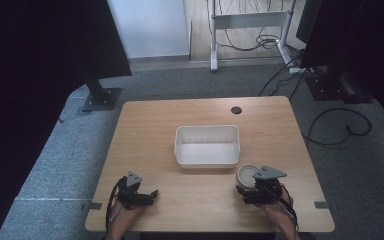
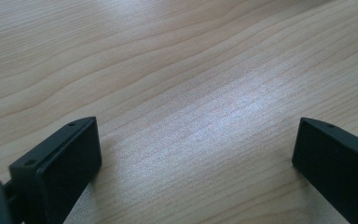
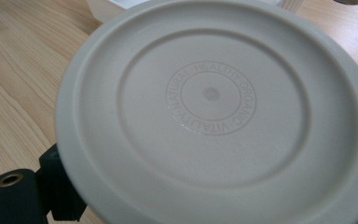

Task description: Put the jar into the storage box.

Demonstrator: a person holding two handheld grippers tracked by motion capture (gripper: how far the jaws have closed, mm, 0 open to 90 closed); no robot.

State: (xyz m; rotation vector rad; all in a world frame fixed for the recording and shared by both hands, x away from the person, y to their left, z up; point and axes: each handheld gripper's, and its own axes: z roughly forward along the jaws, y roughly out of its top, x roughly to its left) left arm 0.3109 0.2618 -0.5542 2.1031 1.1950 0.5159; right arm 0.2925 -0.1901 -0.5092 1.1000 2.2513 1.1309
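Seemingly empty white bin (image 1: 207, 145) beside lidded round tub (image 3: 214, 107).

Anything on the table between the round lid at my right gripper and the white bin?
Nothing visible. The round lid sits at the right gripper, just off the white bin's near right corner, with bare table around it. The left gripper is off to the side, fingers apart.

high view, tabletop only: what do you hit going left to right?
left gripper → white bin → round cream container → right gripper, right at the container
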